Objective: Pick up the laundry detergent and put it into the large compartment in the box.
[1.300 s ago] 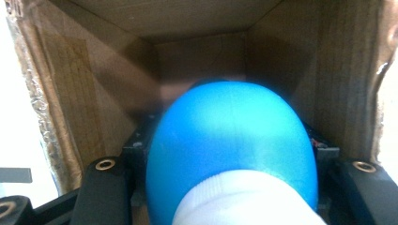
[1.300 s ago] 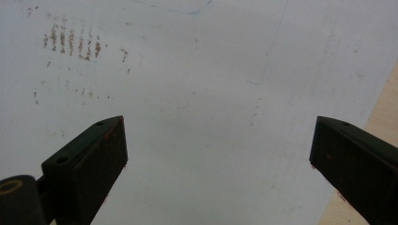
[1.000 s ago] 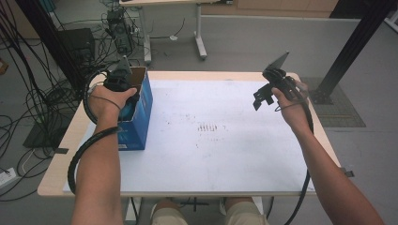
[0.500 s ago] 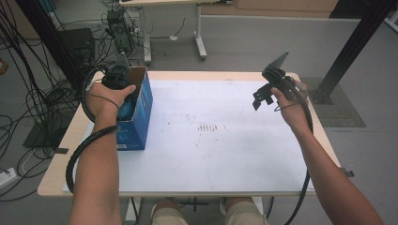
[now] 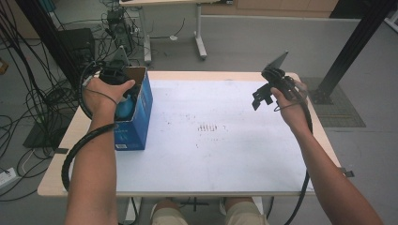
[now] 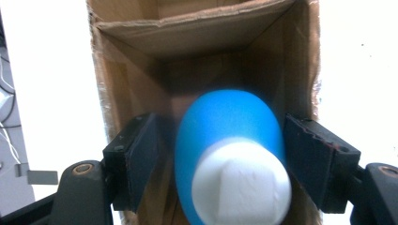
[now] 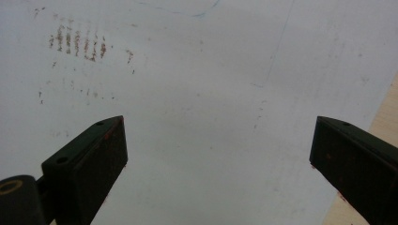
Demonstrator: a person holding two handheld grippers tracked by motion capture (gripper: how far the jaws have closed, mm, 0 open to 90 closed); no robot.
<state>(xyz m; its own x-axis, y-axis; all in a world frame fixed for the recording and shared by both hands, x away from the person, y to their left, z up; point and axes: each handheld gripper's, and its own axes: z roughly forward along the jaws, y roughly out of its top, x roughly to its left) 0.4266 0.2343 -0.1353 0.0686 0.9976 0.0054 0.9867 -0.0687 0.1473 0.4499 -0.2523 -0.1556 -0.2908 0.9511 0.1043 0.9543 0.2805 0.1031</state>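
Over at the table's far left, the left gripper [image 6: 220, 154] hangs above the open blue cardboard box [image 5: 139, 110], its jaws just opening, pads clear of the rounded blue bottle with a white cap [image 6: 230, 159] standing between them, released inside the box, long axis pointing up toward the camera. The right gripper [image 7: 218, 164] hovers wide open over the white tabletop [image 5: 220, 140], well apart. The box's print is too small to read.

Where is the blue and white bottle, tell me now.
The blue and white bottle sits inside the open cardboard box at the table's left edge, between the left gripper's parted jaws, which have just been opening.
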